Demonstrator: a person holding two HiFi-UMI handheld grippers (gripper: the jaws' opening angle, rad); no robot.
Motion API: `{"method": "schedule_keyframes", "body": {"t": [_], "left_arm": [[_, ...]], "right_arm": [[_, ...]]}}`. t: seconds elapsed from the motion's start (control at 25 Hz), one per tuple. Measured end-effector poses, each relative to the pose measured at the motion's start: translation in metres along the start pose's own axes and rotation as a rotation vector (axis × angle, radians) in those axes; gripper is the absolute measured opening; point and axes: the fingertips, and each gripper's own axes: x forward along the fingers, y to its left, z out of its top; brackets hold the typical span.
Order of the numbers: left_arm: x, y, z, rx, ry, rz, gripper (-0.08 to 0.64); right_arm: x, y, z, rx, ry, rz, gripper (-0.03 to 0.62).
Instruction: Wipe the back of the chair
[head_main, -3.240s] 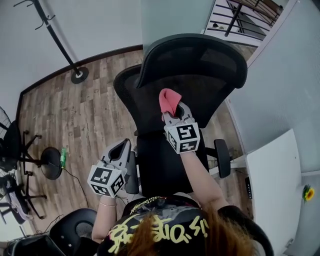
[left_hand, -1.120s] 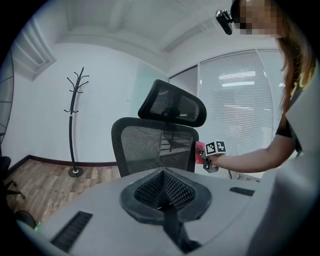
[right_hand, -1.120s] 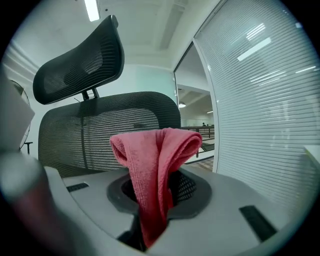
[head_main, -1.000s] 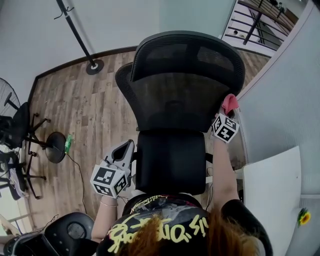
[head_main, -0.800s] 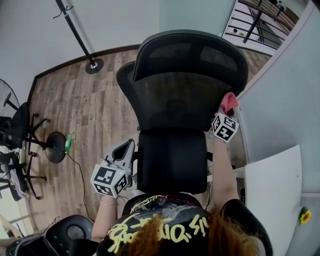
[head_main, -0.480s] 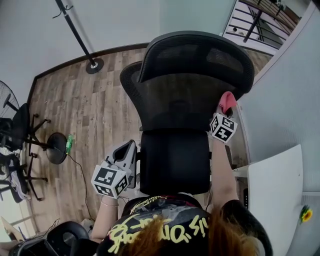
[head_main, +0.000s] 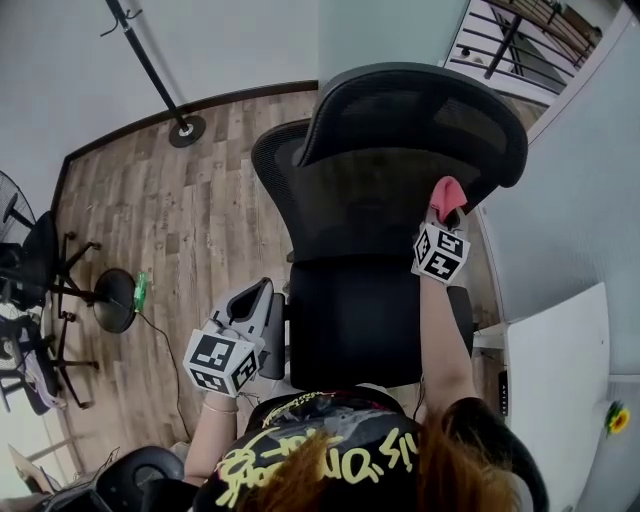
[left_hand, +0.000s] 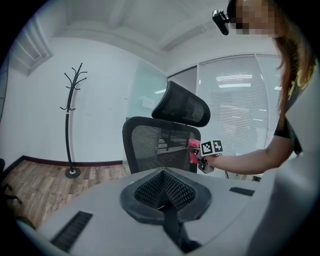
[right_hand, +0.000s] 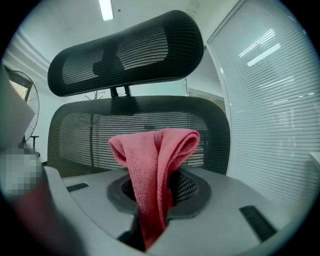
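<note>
The black mesh office chair back stands upright in front of me, with its headrest above. My right gripper is shut on a folded pink cloth, which presses against the back's right side. In the right gripper view the cloth stands up out of the right gripper, with the mesh back close behind it. My left gripper hangs low by the chair's left armrest, shut and holding nothing. From the left gripper I see the chair back and the cloth.
A coat stand rises at the far left on the wood floor. A floor fan base and other chairs stand at the left edge. A white desk and a pale wall close off the right side.
The right gripper carried the cloth from the middle of the chair back to its right edge. The chair has swung to the right. The left gripper stayed put.
</note>
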Motion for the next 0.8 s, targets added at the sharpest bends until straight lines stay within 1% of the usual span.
{"method": "schedule_keyframes", "body": {"t": [0.2, 0.52, 0.8], "left_arm": [[0.002, 0.015, 0.0, -0.009, 0.003, -0.019, -0.006], [-0.003, 0.042, 0.006, -0.002, 0.015, -0.059, -0.006], [-0.007, 0.059, 0.007, 0.008, 0.01, -0.084, -0.006]], "right_arm": [[0.0, 0.029, 0.002, 0.013, -0.005, 0.017, 0.074], [-0.004, 0.096, 0.012, 0.029, -0.026, 0.06, 0.074], [-0.009, 0.152, 0.01, 0.015, -0.042, 0.116, 0.074]]}}
